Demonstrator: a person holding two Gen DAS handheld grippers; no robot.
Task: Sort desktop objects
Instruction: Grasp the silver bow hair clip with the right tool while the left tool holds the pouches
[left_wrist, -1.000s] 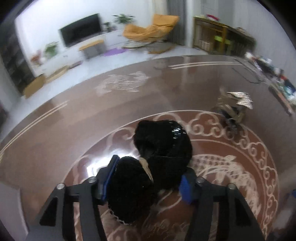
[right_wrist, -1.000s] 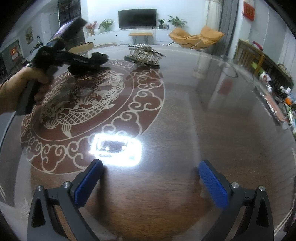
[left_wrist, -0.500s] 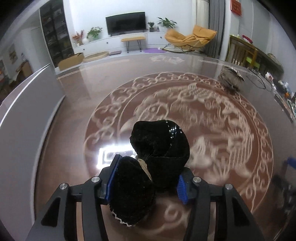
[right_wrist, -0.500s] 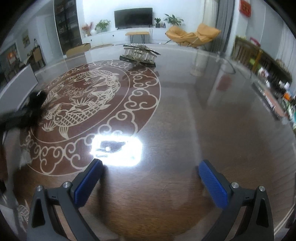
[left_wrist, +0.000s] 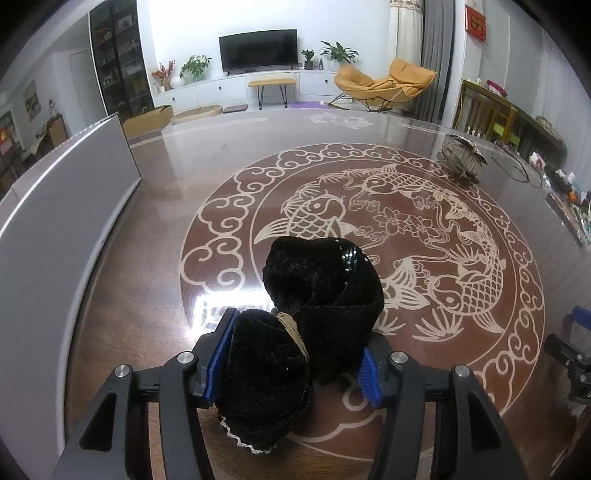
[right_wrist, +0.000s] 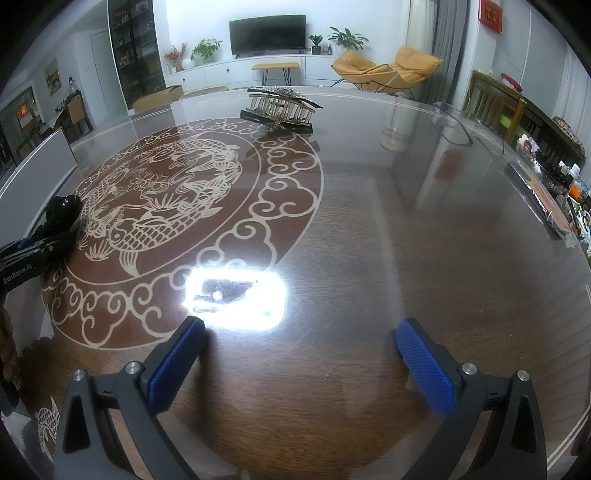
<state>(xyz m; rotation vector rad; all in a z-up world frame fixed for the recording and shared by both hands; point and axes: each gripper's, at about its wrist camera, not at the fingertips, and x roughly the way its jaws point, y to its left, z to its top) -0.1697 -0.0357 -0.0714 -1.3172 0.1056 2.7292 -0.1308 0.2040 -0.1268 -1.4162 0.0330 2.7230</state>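
Left gripper (left_wrist: 291, 358) clamps the black velvet bow (left_wrist: 295, 332); right gripper (right_wrist: 299, 354) gapes empty; carry the bow level toward the hair claw clip (right_wrist: 280, 110), releasing beside it

The left gripper (left_wrist: 293, 363) points forward and slightly down, its two black arms converging toward the middle of the left wrist view. Its blue pads (left_wrist: 218, 356) are drawn in close and pressed against the black velvet bow (left_wrist: 317, 306) clamped between them, one pad on each side of the bow's near lobe. In the right wrist view this gripper shows at the far left edge, side-on, low over the surface. The right gripper (right_wrist: 301, 363) is level and aimed forward, its blue pads (right_wrist: 424, 365) spread wide apart with nothing between them, angled outward at the tips.
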